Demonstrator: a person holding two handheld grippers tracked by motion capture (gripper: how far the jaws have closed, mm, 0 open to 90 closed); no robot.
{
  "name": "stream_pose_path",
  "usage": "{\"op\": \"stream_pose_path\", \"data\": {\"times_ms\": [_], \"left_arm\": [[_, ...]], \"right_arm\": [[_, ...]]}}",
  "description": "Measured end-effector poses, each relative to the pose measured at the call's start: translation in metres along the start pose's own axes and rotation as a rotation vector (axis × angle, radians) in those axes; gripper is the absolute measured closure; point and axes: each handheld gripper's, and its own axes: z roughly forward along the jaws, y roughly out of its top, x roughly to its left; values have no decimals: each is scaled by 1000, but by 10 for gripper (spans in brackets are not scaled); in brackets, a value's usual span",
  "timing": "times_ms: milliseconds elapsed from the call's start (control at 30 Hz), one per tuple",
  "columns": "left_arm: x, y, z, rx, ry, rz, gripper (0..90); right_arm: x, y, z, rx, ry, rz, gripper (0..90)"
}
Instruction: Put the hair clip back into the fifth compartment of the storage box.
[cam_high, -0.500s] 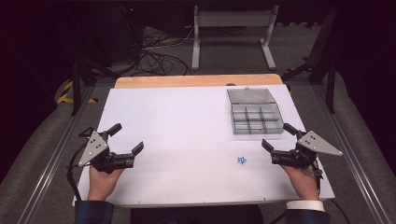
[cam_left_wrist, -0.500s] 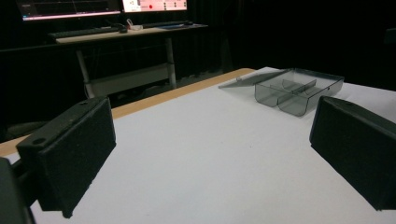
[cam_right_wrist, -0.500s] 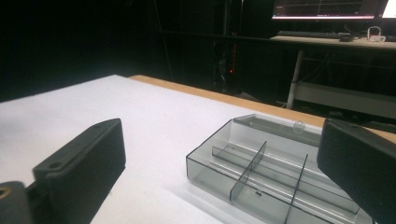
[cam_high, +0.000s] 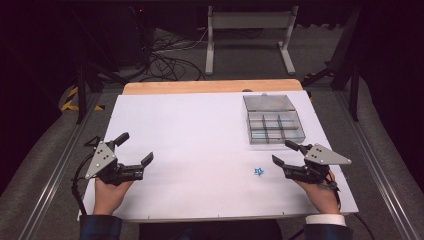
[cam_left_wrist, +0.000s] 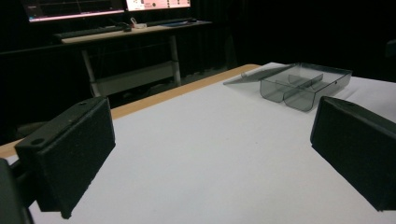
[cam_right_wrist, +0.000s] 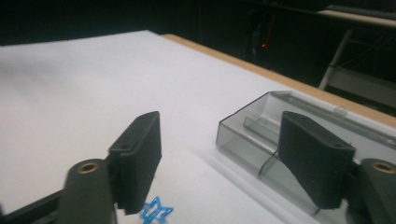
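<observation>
Blue star (cam_high: 258, 171) lay on the white table (cam_high: 200, 130), just left of the right gripper (cam_high: 287, 154), untouched. Vs half a sec ago: star in the same spot, right gripper approx. where it was, no real shift. Its jaws stood apart w/ nothing between them; star peeked below the near jaw in the right gripper view (cam_right_wrist: 156, 211). Compartment box (cam_high: 273, 120), lid open, sat just beyond. Left gripper (cam_high: 134, 149) open too, empty, well apart. Pickup looked not yet begun.

left tool (cam_high: 133, 148): jaws apart, empty | right tool (cam_high: 286, 152): jaws apart, empty
</observation>
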Motion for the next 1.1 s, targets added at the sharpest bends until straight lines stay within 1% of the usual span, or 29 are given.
{"op": "stream_pose_path", "data": {"times_ms": [33, 67, 133, 367, 400, 433, 467, 500, 567, 600, 633, 667, 733, 867, 900, 933, 1000, 1100], "left_arm": [[0, 0, 0, 1, 1, 3, 3], [0, 0, 0, 1, 3, 0, 4], [0, 0, 0, 4, 0, 0, 6], [0, -1, 0, 9, 6, 2, 18], [0, -1, 1, 11, 10, -1, 18], [0, -1, 1, 10, 9, 4, 19], [1, -2, 1, 10, 8, 0, 19], [1, -2, 1, 13, 6, -2, 19], [0, -3, 2, 11, -4, -7, 20], [0, -3, 2, 13, -4, -2, 22], [0, -3, 2, 14, -6, -4, 22], [0, -3, 3, 15, -7, -2, 23], [0, -4, 3, 20, -11, -3, 26], [1, -6, 5, 25, -10, -3, 26], [2, -6, 5, 28, -9, 2, 26], [2, -6, 5, 28, -9, 1, 26], [2, -6, 4, 27, -10, -4, 26], [2, -6, 4, 26, -15, -9, 26]], "right_arm": [[1, 0, 1, 16, 17, -2, 347], [4, 0, 4, 37, 39, -20, 387], [7, 0, 7, 55, 61, -36, 419], [15, -3, 18, 133, 106, -67, 484], [15, -3, 18, 133, 106, -67, 484], [16, -3, 20, 142, 114, -72, 491], [17, -4, 21, 153, 118, -74, 499], [19, -5, 24, 171, 126, -85, 511], [20, -5, 25, 177, 131, -90, 517], [21, -6, 27, 195, 134, -108, 528], [21, -6, 27, 195, 134, -108, 528], [23, -7, 29, 216, 138, -138, 540], [25, -8, 31, 235, 149, -158, 549], [27, -11, 35, 267, 169, -184, 575], [27, -11, 35, 267, 169, -184, 575], [28, -12, 36, 282, 178, -200, 578], [30, -14, 38, 293, 188, -210, 594], [31, -16, 41, 314, 197, -240, 615]]}}
